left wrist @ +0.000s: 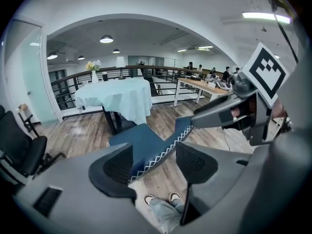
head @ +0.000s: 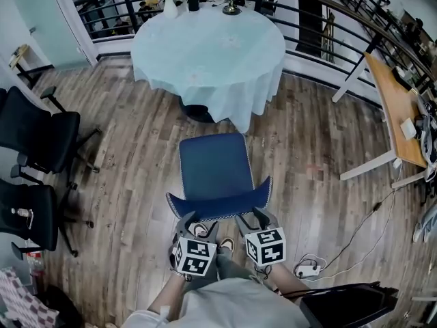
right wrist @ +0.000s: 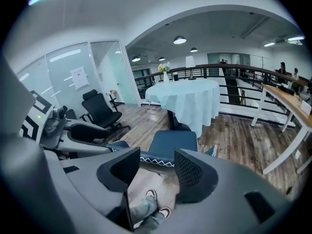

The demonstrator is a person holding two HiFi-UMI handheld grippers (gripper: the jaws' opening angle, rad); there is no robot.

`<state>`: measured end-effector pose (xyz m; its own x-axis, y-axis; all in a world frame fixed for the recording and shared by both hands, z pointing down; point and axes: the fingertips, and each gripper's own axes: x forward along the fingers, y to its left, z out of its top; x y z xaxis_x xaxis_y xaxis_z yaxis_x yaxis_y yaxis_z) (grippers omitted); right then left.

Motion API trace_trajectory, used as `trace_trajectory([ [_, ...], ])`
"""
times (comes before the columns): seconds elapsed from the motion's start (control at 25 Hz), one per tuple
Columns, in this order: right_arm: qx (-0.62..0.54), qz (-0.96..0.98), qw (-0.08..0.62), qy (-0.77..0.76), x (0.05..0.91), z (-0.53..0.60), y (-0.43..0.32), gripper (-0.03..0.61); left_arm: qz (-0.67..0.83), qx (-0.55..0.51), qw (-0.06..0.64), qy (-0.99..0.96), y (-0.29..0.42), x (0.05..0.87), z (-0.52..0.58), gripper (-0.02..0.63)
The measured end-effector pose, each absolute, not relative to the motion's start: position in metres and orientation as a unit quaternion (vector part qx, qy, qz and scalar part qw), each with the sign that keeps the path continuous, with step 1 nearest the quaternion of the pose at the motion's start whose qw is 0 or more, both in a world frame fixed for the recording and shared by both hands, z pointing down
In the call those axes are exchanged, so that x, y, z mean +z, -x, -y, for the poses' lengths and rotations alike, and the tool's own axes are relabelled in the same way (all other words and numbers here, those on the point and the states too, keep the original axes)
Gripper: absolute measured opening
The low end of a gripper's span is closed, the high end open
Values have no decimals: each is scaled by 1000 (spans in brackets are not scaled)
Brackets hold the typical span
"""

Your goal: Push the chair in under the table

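**While the blue padded chair [head: 212,173] sits short of the round pale-clothed table [head: 208,46], nothing's gripping it**

Left gripper [head: 198,223] and right gripper [head: 251,217] both gape wide, each straddling the backrest's white-stitched top edge [left wrist: 161,152], pads not clamped. Table's well beyond them.

Blue chair [head: 212,173], round table [head: 208,50] on wood floor [head: 136,156]

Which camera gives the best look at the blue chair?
The head view: it shows the blue chair whole from above, seat and curved backrest, standing apart from the round table. The left gripper view shows only part of the seat and stitched backrest edge past that gripper's fingers; the right gripper view likewise.
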<state>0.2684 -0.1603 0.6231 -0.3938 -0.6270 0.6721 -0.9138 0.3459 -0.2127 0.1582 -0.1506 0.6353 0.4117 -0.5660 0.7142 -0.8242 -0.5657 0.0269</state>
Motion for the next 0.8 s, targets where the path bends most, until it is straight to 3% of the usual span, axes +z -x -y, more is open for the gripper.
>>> trace_trajectory([
  [0.32,259,750,315,-520,645,155,-284,218,413,412,141,-800,-147,670,159,273],
  [0.8,260,741,295,-544,643,176,-293,215,405,402,183,-801,-153,676,180,276],
])
